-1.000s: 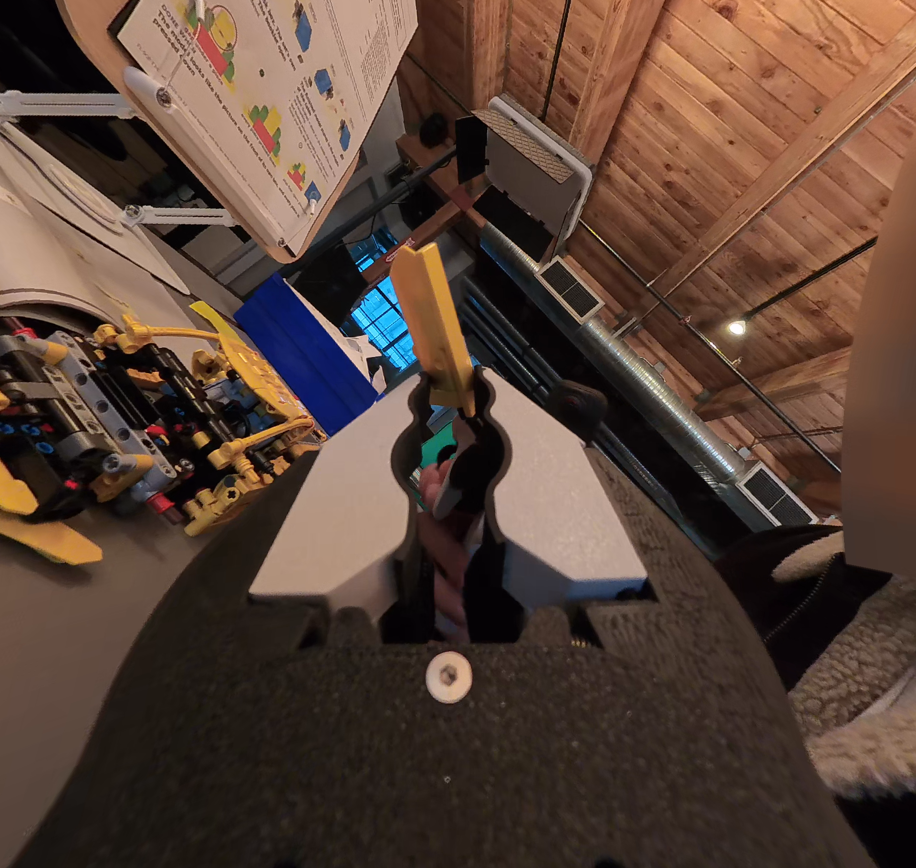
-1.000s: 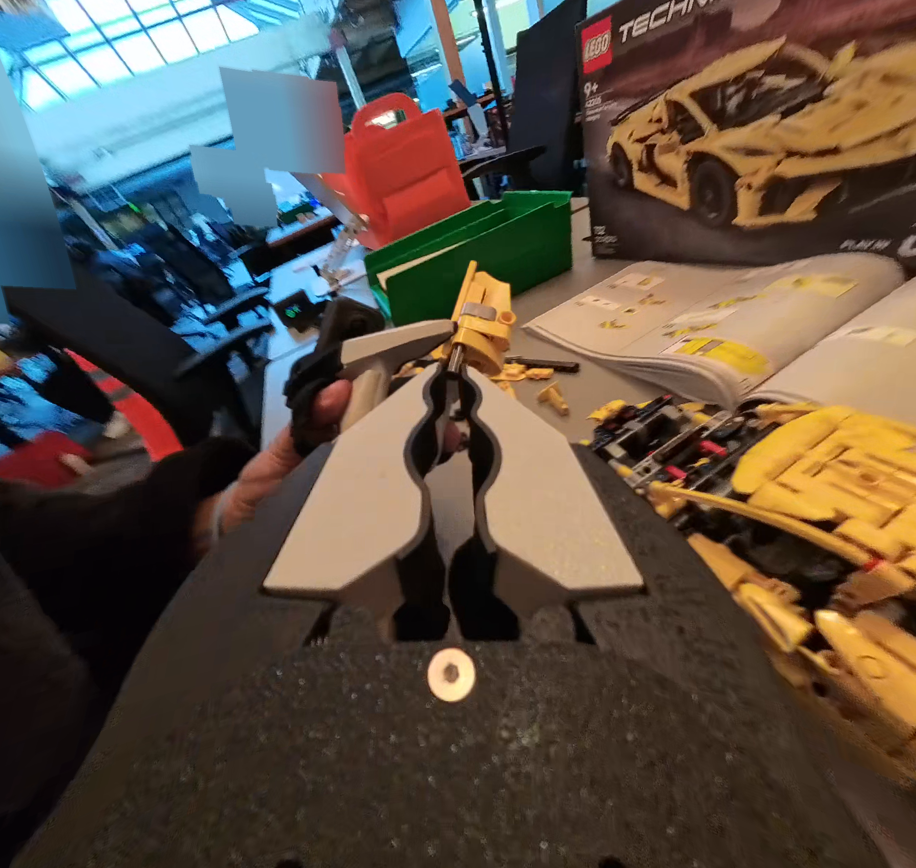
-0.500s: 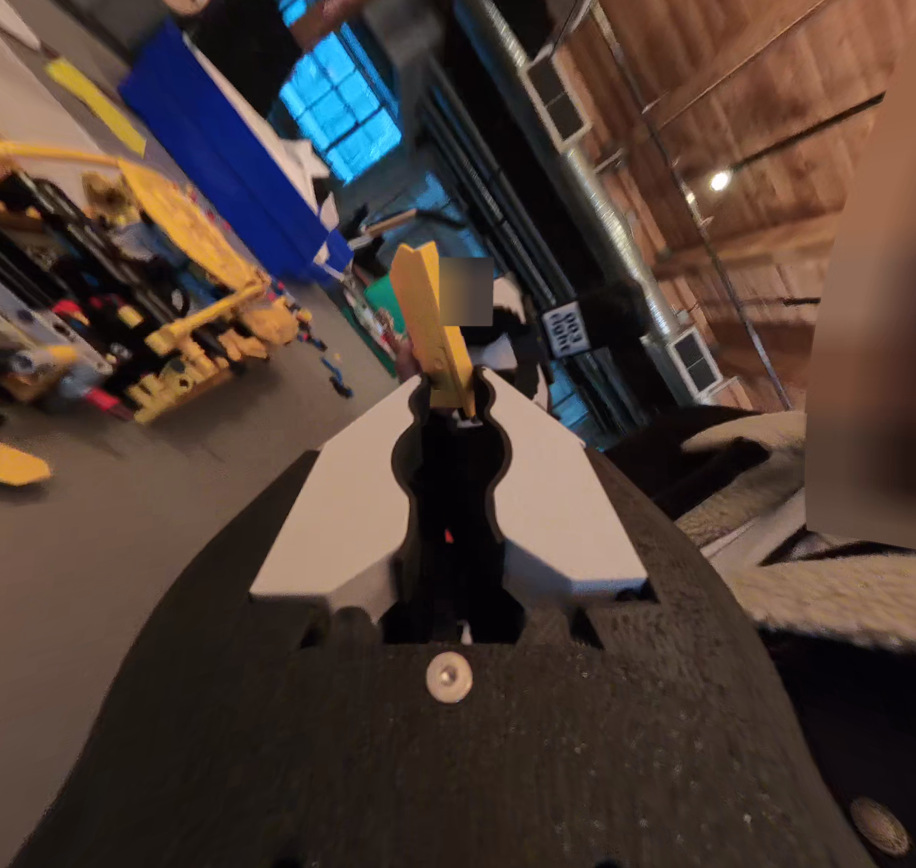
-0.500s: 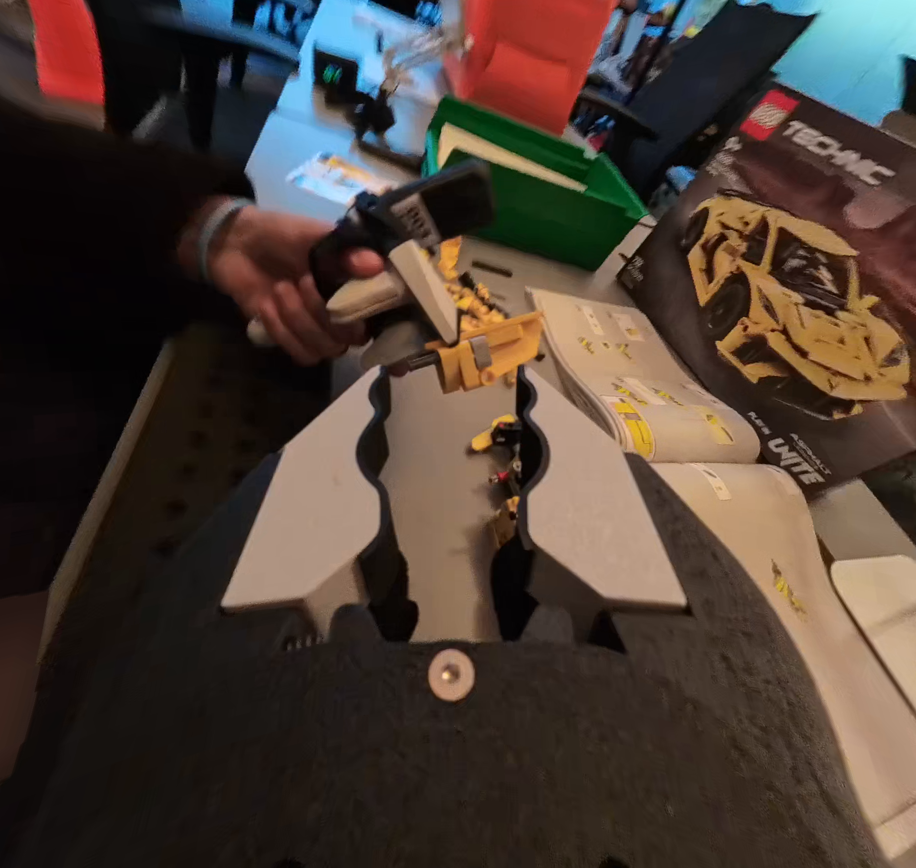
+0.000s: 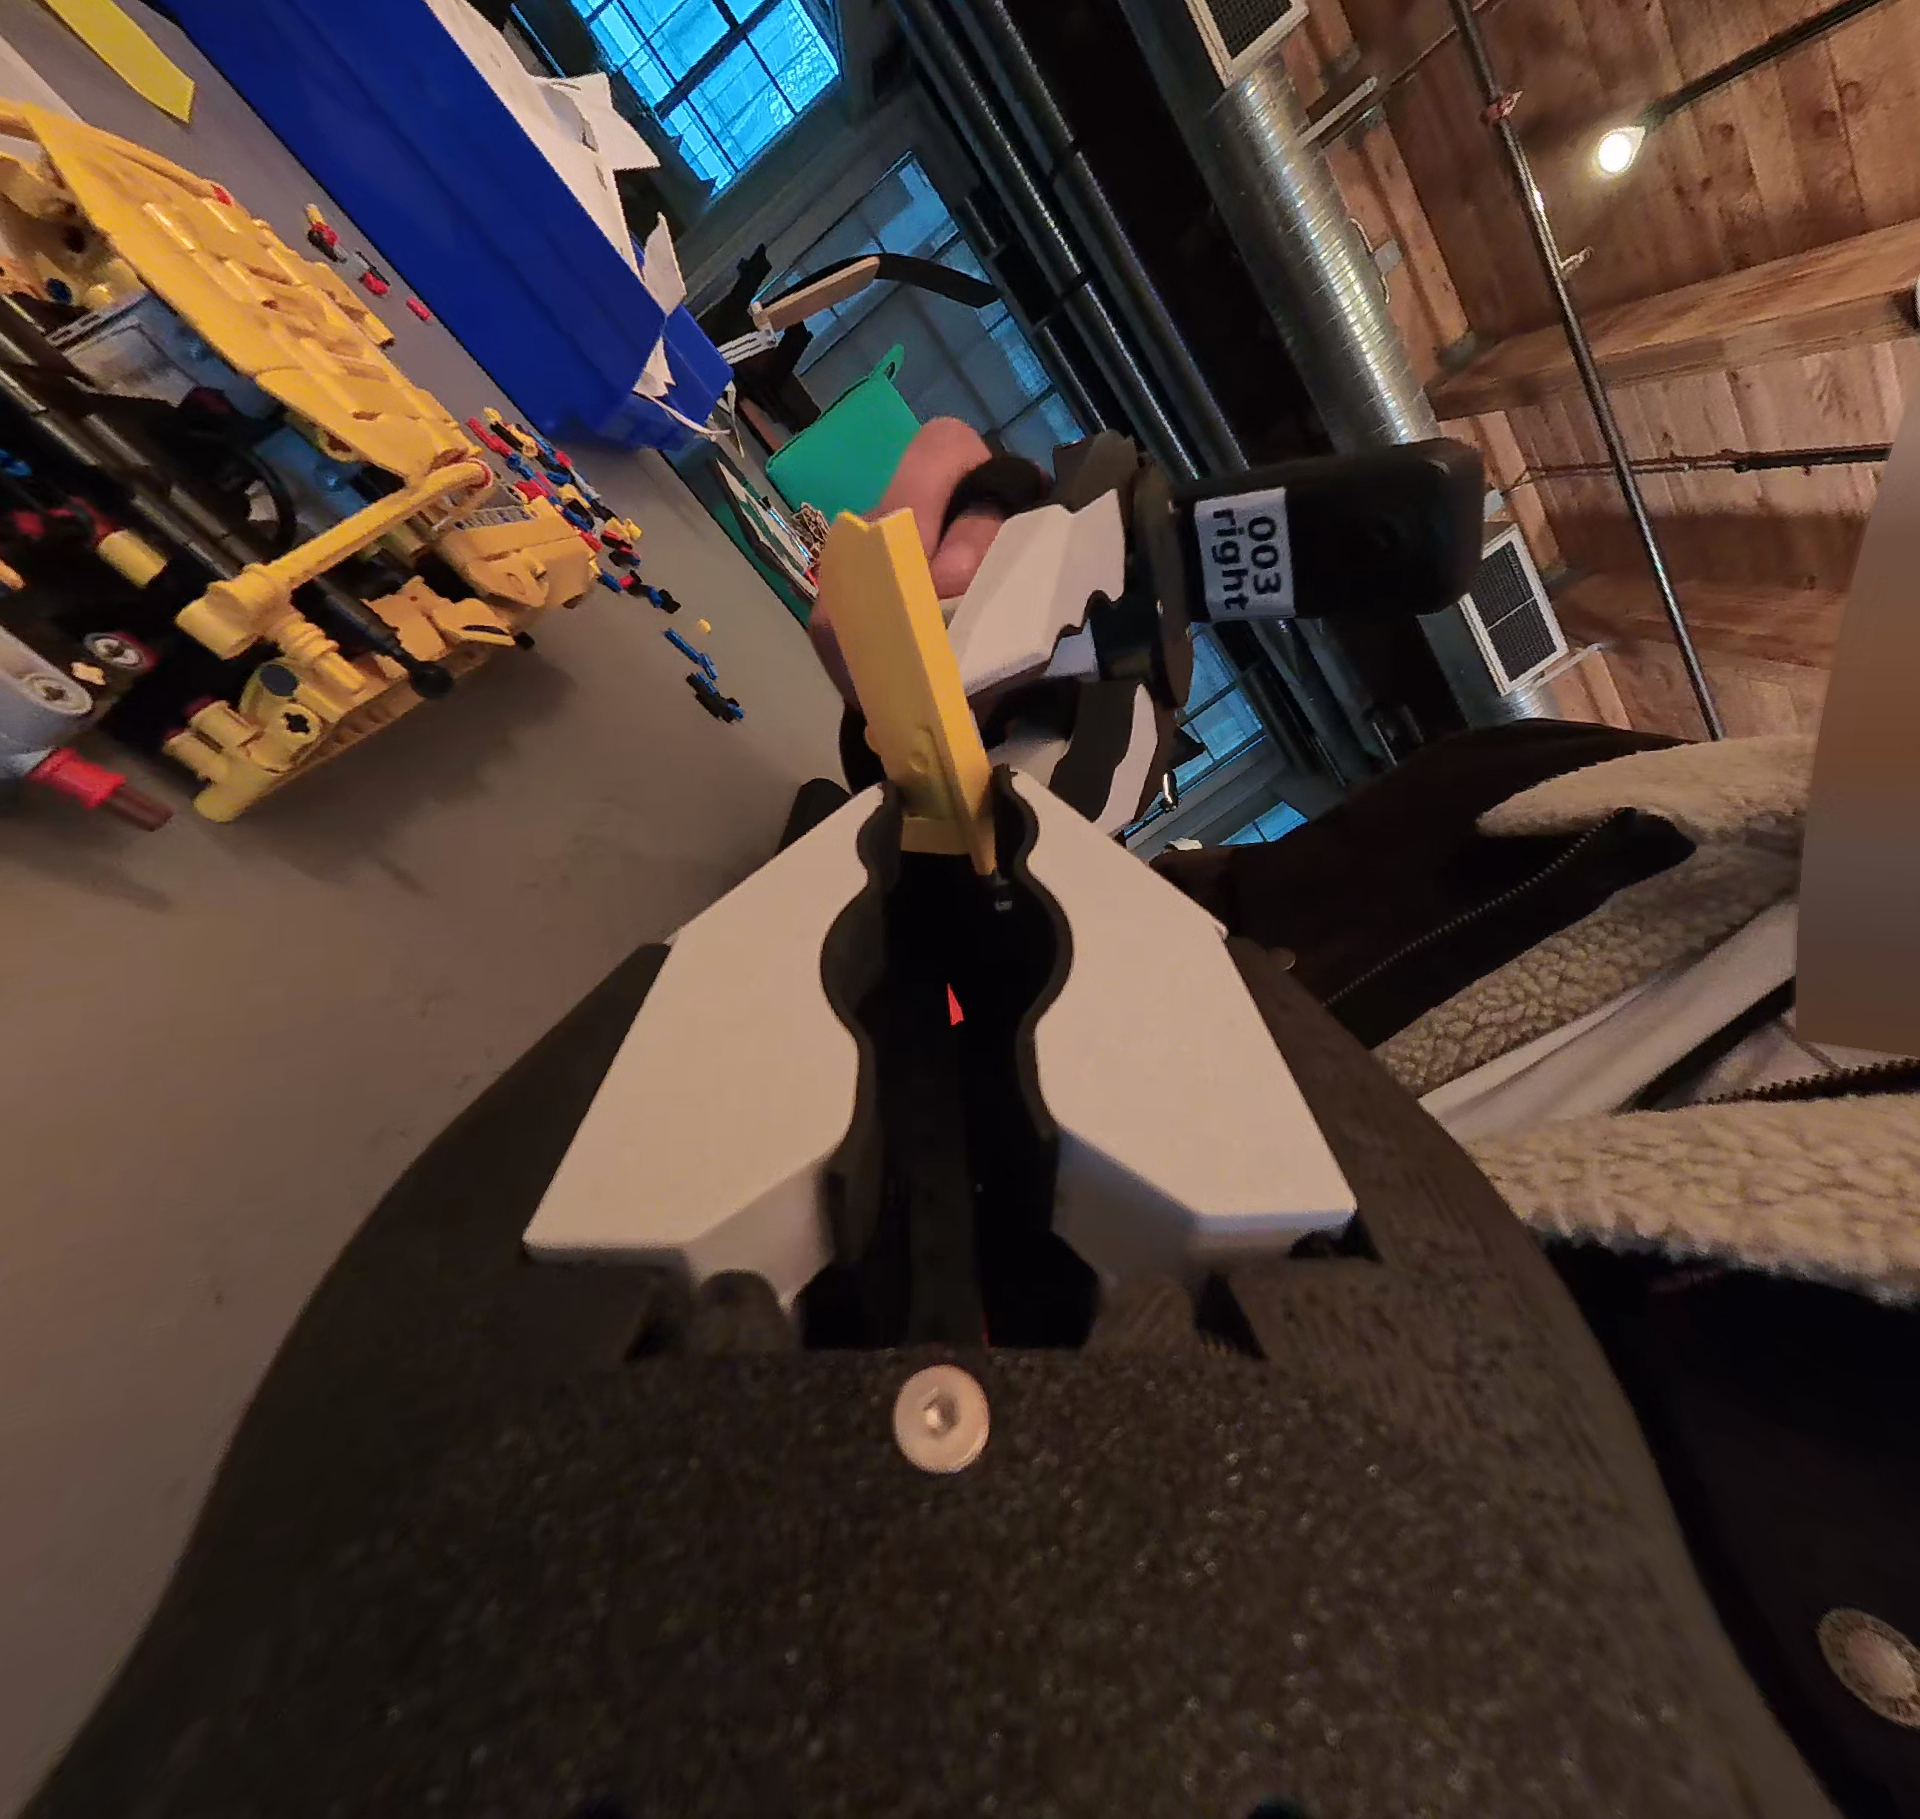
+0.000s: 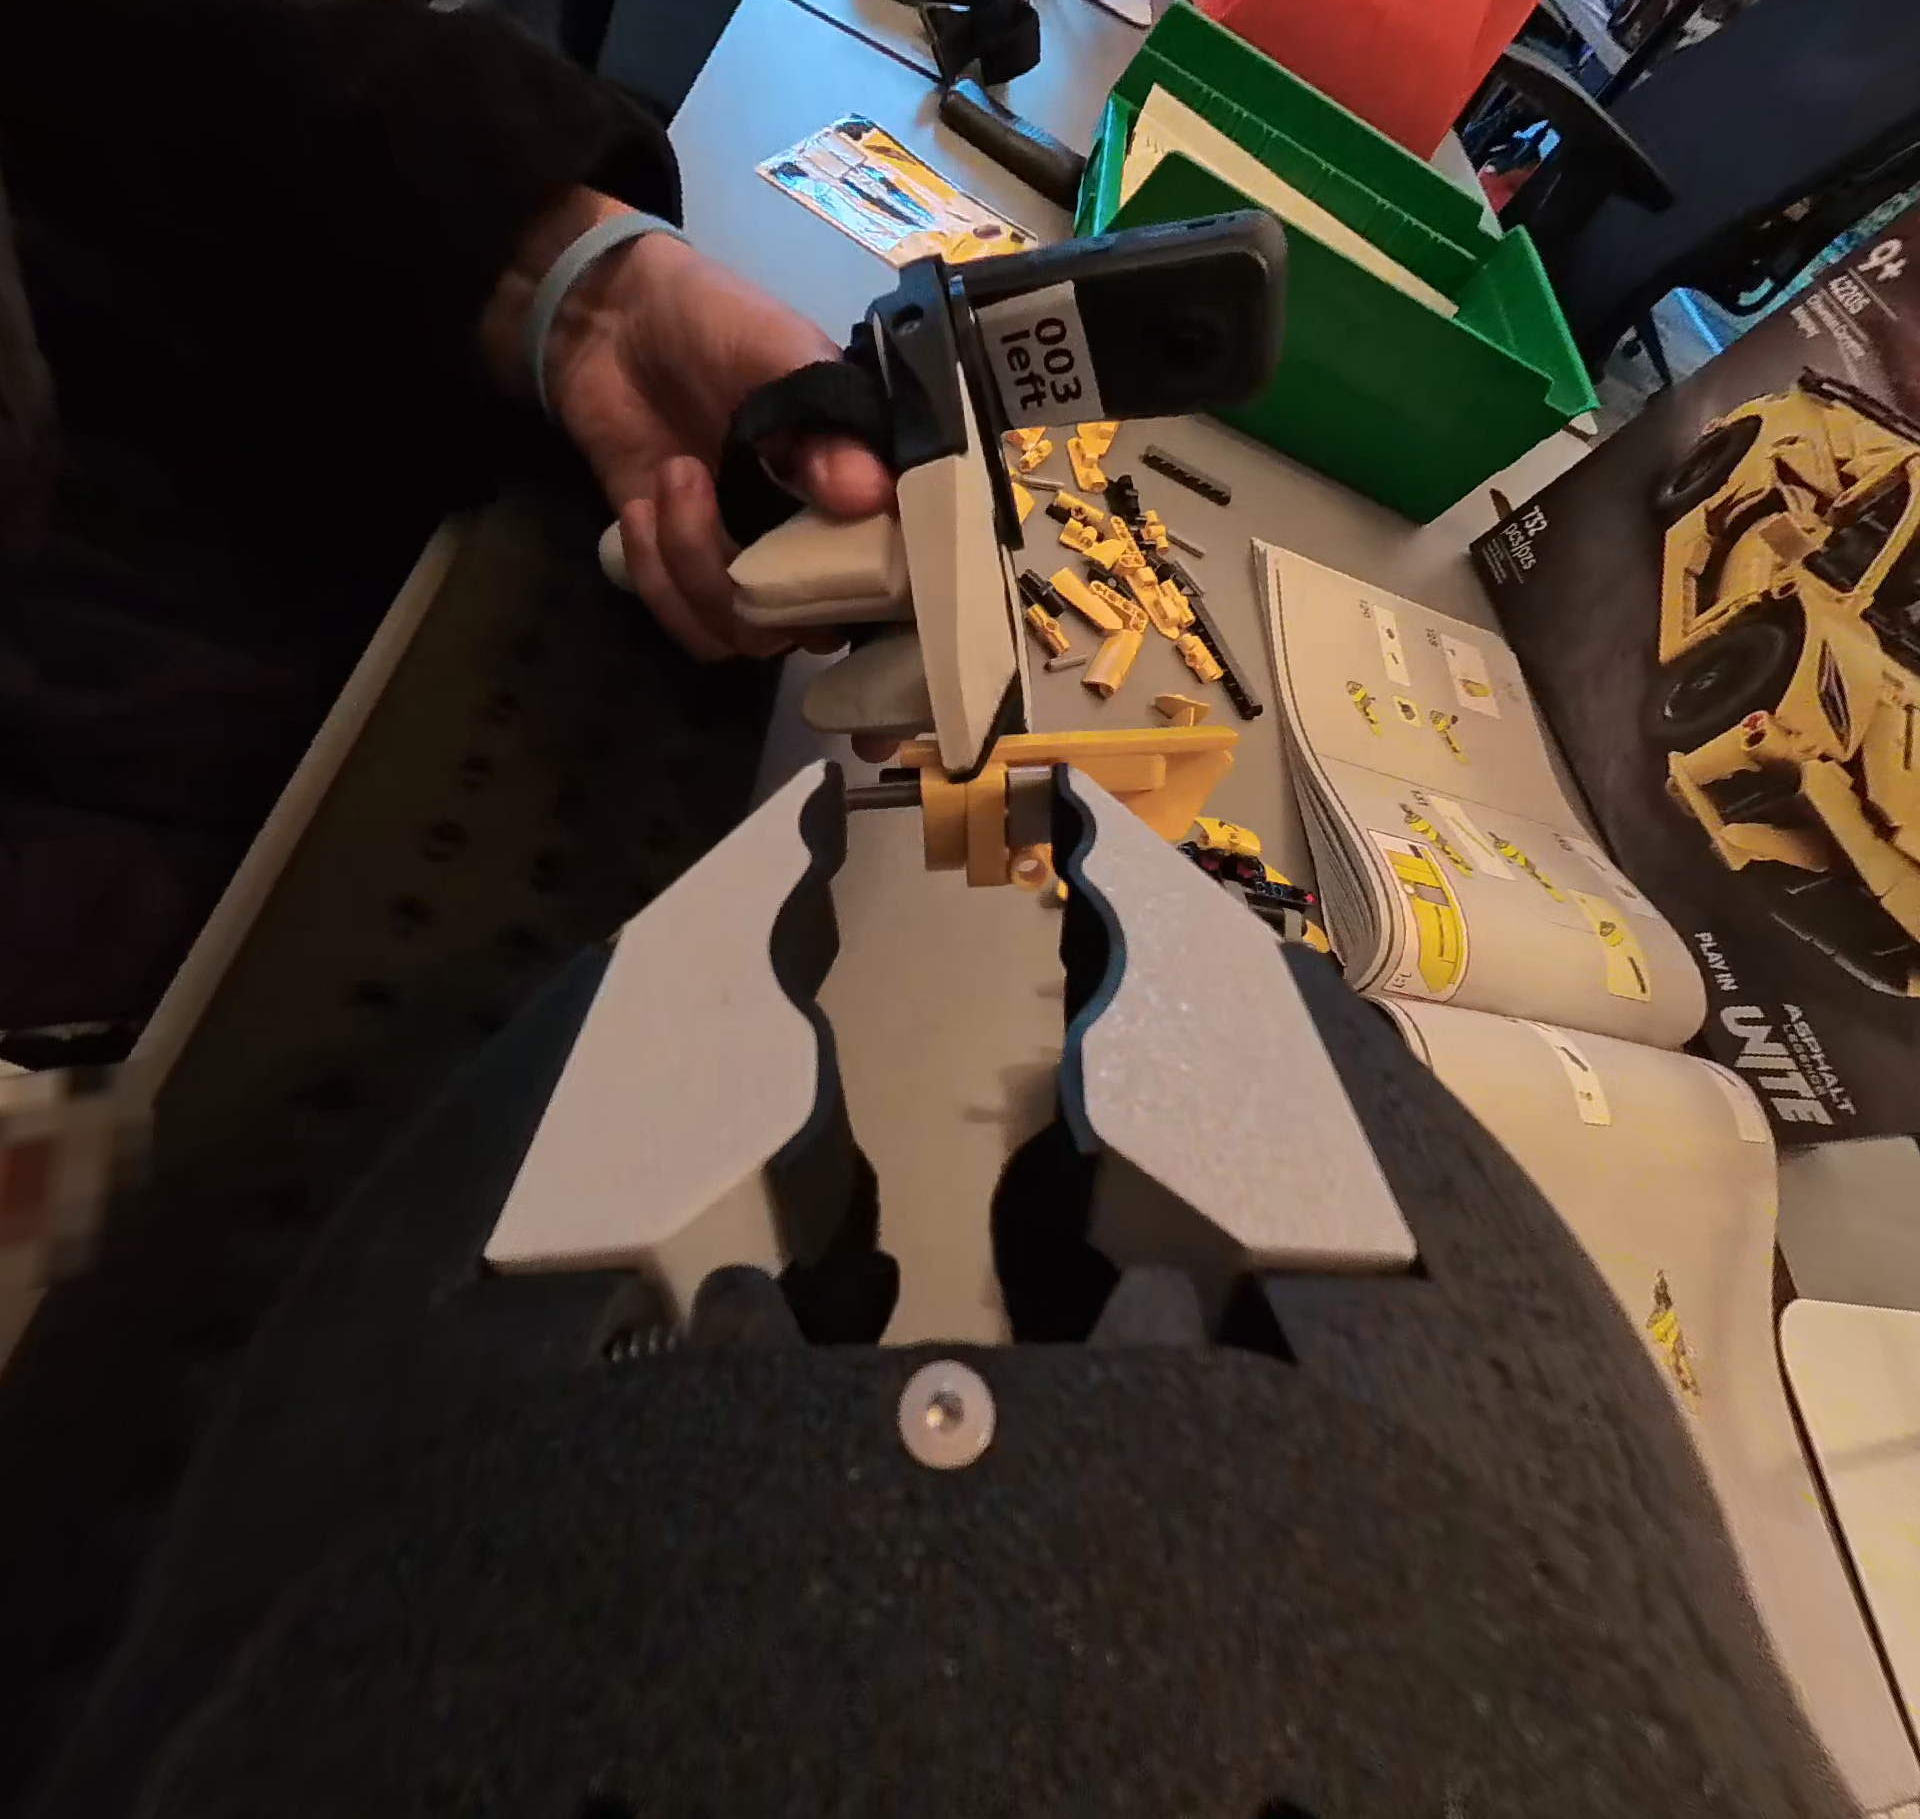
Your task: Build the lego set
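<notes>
Partly built yellow car (image 5: 260,481): on the table, well to the left of the left jaws, awaiting its next part.
Instruction booklet (image 6: 1455,813): open to the right of the right jaws, for reference.
Right gripper (image 6: 940,813): jaws wide apart, holding nothing, tips flanking the sub-assembly, probably to regrip.
Left gripper (image 5: 940,824): jaws clamped on the yellow sub-assembly (image 6: 1049,793), its panel sticking out past the tips, presented for handover.
Loose pieces (image 6: 1112,564): scattered beyond both jaws.
</notes>
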Motion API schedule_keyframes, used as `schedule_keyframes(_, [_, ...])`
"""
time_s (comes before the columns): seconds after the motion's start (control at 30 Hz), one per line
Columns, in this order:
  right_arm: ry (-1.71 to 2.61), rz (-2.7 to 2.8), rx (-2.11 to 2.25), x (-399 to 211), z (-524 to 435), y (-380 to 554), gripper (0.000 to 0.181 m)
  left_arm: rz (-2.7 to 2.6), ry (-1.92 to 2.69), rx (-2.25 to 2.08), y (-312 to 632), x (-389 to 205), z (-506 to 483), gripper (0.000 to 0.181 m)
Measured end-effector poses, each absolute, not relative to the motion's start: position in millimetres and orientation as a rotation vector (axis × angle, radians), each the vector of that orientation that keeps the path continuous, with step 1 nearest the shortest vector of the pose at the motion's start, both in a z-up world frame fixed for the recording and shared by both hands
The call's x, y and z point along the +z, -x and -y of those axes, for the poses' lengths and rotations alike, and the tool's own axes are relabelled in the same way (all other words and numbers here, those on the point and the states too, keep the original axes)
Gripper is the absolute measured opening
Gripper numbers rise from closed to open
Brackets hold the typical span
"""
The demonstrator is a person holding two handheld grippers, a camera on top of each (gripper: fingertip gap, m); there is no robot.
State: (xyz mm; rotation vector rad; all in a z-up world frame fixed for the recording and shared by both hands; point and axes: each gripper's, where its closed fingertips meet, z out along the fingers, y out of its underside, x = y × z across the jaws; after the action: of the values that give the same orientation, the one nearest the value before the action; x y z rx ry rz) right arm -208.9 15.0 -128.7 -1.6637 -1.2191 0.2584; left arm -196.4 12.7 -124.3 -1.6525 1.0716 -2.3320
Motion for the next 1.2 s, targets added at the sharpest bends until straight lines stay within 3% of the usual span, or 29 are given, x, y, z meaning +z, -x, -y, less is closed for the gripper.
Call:
schedule_keyframes(0.2, [1.68, 1.218, 0.249, -124, -16, 210, 0.031, -1.077, 1.62, -2.392, 199, -120, -9, 0.017])
schedule_keyframes(0.93, [1.563, 1.131, 0.279, -115, -15, 211, 0.038, -1.09, 1.535, -2.387, 203, -113, -8, 0.017])
schedule_keyframes(1.2, [1.672, 1.068, 0.424, -120, -1, 211, 0.032, -1.127, 1.546, -2.367, 201, -117, -5, 0.016])
